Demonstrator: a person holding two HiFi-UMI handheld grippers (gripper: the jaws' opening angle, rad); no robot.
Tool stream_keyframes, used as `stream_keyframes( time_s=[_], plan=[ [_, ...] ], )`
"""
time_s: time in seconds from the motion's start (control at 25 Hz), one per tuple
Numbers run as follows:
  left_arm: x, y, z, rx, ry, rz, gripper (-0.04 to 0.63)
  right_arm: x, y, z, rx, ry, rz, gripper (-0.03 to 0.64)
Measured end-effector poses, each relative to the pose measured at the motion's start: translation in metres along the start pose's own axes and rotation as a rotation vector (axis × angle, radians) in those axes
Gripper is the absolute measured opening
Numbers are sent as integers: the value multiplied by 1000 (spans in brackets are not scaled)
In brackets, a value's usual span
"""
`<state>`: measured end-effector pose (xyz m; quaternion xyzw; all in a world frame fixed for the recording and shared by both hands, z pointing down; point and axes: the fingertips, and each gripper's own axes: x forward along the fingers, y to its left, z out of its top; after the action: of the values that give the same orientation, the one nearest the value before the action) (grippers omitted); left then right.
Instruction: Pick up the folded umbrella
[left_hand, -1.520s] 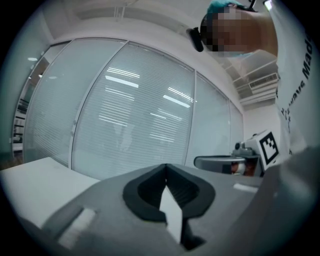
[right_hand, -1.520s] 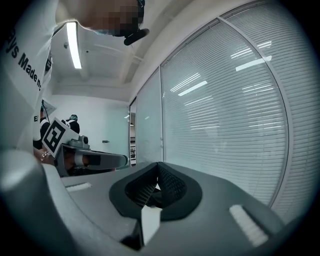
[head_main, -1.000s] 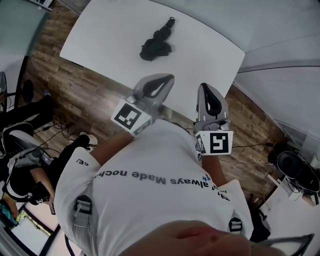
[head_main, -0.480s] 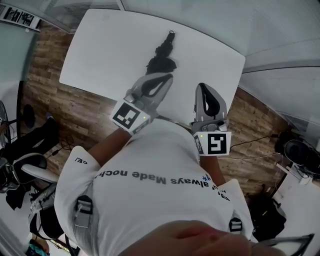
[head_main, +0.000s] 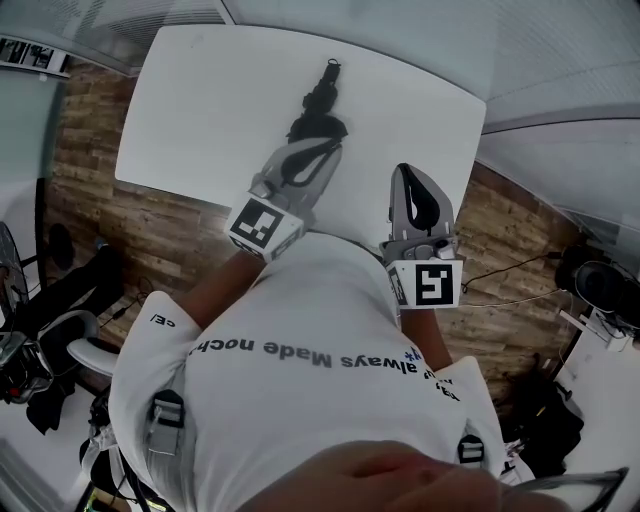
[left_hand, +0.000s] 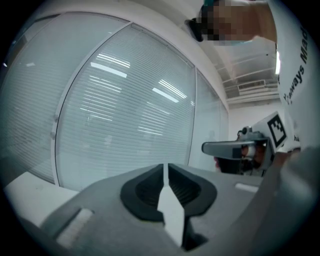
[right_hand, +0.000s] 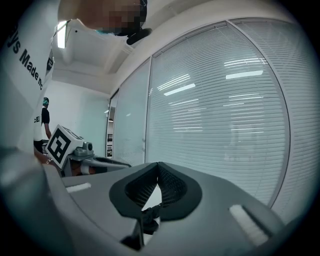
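Opening empty, the left gripper's (head_main: 330, 150) fingers (left_hand: 200, 187) sit just short of the umbrella (head_main: 320, 105).

The person's white T-shirt (head_main: 300, 400) carries a line of dark print across the front. From the head view it reads upside down. The words "always Made noch" are legible, and the rest curves out of sight round the body. A small mark resembling "CE" sits on one sleeve (head_main: 165, 325). The left gripper view catches "ways" and "Mad" on the same shirt. The right gripper view shows "s Made no".
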<state>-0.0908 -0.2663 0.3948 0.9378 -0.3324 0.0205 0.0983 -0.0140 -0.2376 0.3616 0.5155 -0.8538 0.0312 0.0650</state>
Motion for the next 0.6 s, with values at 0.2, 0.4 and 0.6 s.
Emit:
stream_keyframes(
  time_s=[0.2,0.4,0.6],
  plan=[
    [15,17,-31,35,87,66,125,-8,-12,2,1,0,-14,2],
    [37,50,-99,14,254,122,218,-21,-22,2,2,4,-23,1],
    [53,94,-185,-52,430,226,275,-27,-23,0,7,5,-25,2]
  ],
)
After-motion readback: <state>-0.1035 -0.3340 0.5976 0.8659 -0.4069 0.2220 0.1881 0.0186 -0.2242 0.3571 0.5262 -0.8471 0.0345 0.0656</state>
